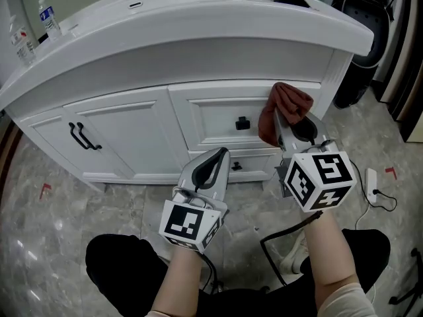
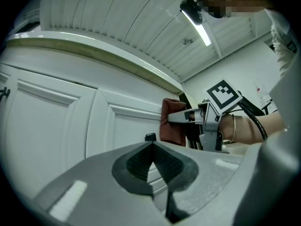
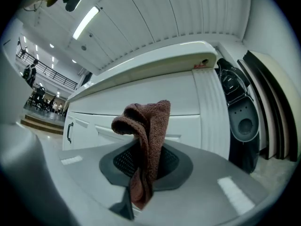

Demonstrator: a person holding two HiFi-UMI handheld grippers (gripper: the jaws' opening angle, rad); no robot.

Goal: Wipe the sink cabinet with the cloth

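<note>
The rust-brown knitted cloth (image 1: 291,101) is held bunched and folded, long axis upright, with its upper end turned toward the sink cabinet (image 1: 132,121), at the cabinet's upper right drawer front. It is pinched between the jaws of the right gripper (image 1: 284,123). The left gripper (image 1: 221,154) is pointed at the cabinet's middle, its jaws pressed together on nothing, with both forearms stretched forward.
</note>
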